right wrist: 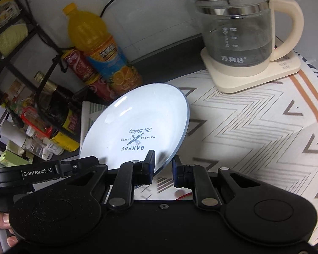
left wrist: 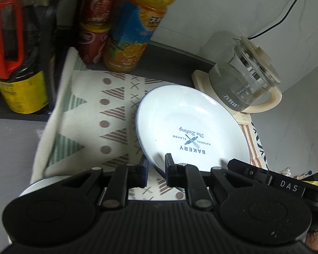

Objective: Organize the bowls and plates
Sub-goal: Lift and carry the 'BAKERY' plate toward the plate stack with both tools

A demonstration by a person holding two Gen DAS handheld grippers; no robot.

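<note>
A white plate with a blue rim and "BAKERY" print is held tilted above the patterned cloth. My left gripper is shut on its near left rim, one finger over the plate and one under. My right gripper is shut on its near right rim in the right wrist view, where the plate tilts up to the left. Each gripper's body shows at the edge of the other's view. No bowl is in view.
A glass kettle on a cream base stands at the back right on the zigzag cloth. An orange juice bottle, red cans and a dark sauce bottle stand by a black rack at the left.
</note>
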